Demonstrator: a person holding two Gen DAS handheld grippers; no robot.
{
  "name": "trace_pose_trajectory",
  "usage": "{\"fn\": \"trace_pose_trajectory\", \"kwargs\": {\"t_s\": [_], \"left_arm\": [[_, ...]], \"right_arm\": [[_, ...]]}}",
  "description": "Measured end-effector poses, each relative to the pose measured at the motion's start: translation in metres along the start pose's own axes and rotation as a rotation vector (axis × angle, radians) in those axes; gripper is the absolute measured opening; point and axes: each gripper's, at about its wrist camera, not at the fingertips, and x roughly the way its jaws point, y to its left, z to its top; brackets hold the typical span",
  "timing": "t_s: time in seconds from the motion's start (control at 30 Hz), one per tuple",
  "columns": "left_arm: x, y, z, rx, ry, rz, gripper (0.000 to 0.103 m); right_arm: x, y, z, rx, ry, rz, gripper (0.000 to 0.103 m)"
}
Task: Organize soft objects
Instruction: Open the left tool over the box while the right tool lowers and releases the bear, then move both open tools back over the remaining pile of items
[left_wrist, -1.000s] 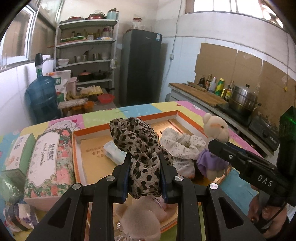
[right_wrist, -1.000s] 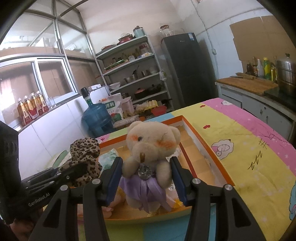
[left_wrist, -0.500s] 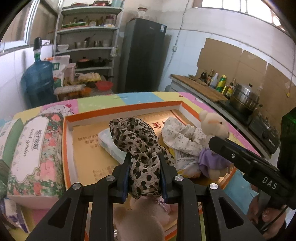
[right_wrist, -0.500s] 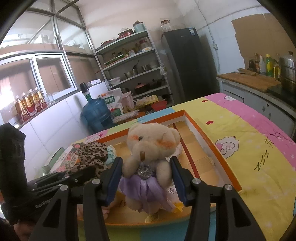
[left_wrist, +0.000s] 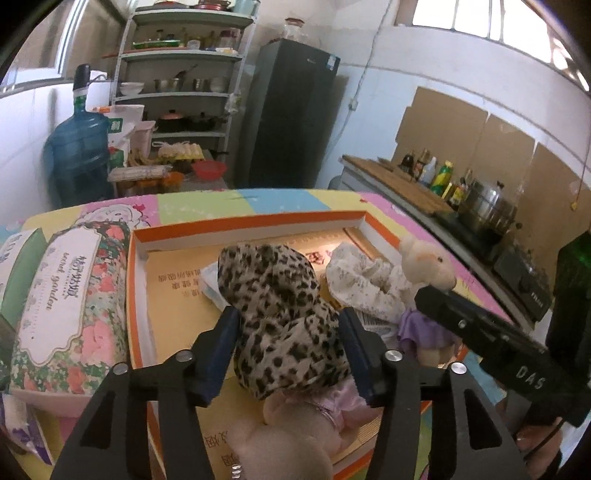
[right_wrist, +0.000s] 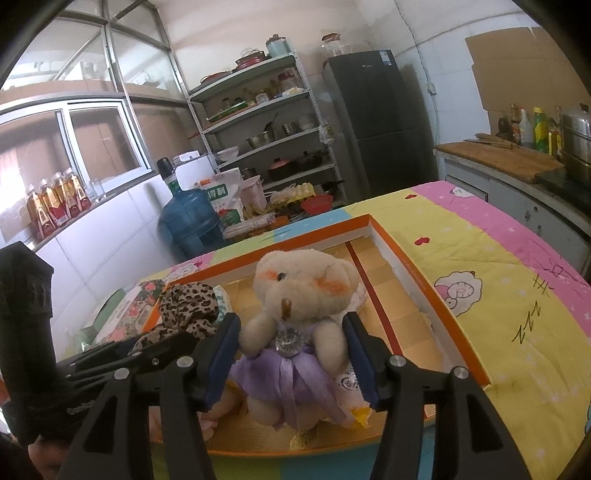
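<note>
We see L gripper (left_wrist: 288, 332) w/ jaws just opened wide; leopard-print scarf (left_wrist: 277, 314) sits between the blue pads, slack, bunched in a heap, not pinched. Left pad looks to brush the fabric edge, right pad stands apart from it. Scarf rests inside the orange-rimmed box tray (left_wrist: 136, 295), partly on top of a pink plush toy (left_wrist: 295, 435) lying at the tray's near edge. Behind the scarf in the tray: a pale blue tissue pack (left_wrist: 212, 284) and a white lace cloth (left_wrist: 362, 273).

R gripper (right_wrist: 291, 350) jaws have just eased apart a bit; teddy bear in purple dress (right_wrist: 299, 325) stands upright between the pads, bottom resting on stuff in the tray's near end. Pads sit just beside its arms; can't tell if they touch, no squeeze visible. In the left wrist view the same bear (left_wrist: 424, 266) sits at the tray's right side, right gripper's finger across it.

Floral tissue pack (left_wrist: 62, 314) lies left of the tray on the patchwork tablecloth (right_wrist: 498, 277).
</note>
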Motion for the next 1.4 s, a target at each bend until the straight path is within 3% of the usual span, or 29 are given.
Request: {"fn": "trace_pose_trajectory", "kwargs": {"t_s": [0.33, 0.73, 1.4], "left_arm": [[-0.017, -0.004, -0.004, 0.022, -0.037, 0.006, 0.063], [-0.048, -0.002, -0.008, 0.016, -0.081, 0.019, 0.063], [-0.121, 0.02, -0.025, 0.005, -0.179, 0.07, 0.063]], "right_arm": [[-0.008, 0.002, -0.001, -0.007, -0.022, -0.032, 0.069], [-0.028, 0.008, -0.001, -0.007, -0.053, -0.043, 0.07], [-0.056, 0.063, -0.005, -0.096, -0.084, -0.007, 0.07]]}}
